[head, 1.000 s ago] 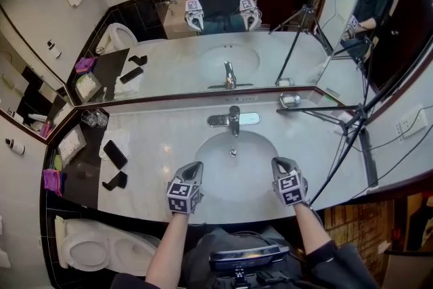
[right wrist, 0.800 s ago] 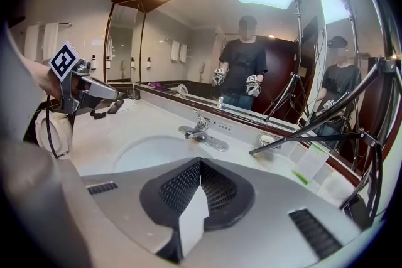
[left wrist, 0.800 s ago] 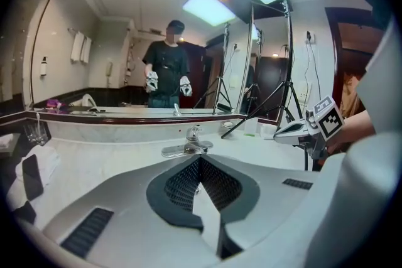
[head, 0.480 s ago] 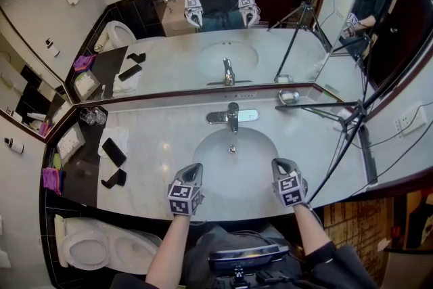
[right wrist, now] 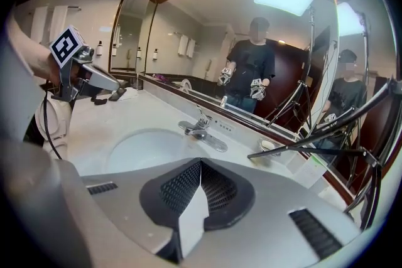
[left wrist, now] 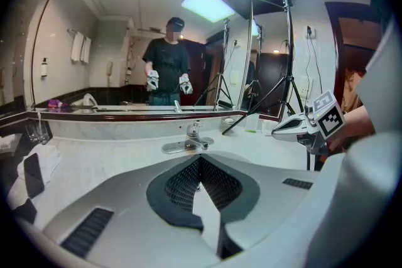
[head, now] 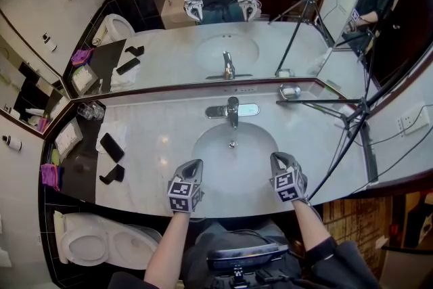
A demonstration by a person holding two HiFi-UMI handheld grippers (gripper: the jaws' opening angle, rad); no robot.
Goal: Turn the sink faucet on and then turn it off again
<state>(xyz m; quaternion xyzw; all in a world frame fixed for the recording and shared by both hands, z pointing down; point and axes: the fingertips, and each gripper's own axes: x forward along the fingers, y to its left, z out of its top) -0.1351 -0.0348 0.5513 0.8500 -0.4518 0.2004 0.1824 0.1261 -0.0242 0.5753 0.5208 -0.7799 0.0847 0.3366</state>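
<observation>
A chrome faucet [head: 233, 109] with a single lever stands behind the white oval sink [head: 215, 153] in the marble counter; no water is visible. My left gripper [head: 196, 164] hovers over the sink's front left rim, shut and empty, pointing toward the faucet [left wrist: 191, 135]. Over the front right rim my right gripper [head: 277, 159] is likewise shut with nothing in it. In the left gripper view the jaws [left wrist: 200, 159] meet, and the right gripper [left wrist: 295, 128] shows at the side. The right gripper [right wrist: 201, 163] looks across the basin at the faucet [right wrist: 201, 125]. Both are well short of the faucet.
A large mirror backs the counter. A soap dish [head: 289, 93] and black tripod legs [head: 338, 113] lie at the right. At the left are two black phones [head: 111, 147], glasses [head: 90, 111] and a tray. A toilet [head: 101, 247] is lower left.
The head view has tilted a little, so the counter sits slightly higher in the picture. Both grippers keep their places at the sink's front edge, still shut.
</observation>
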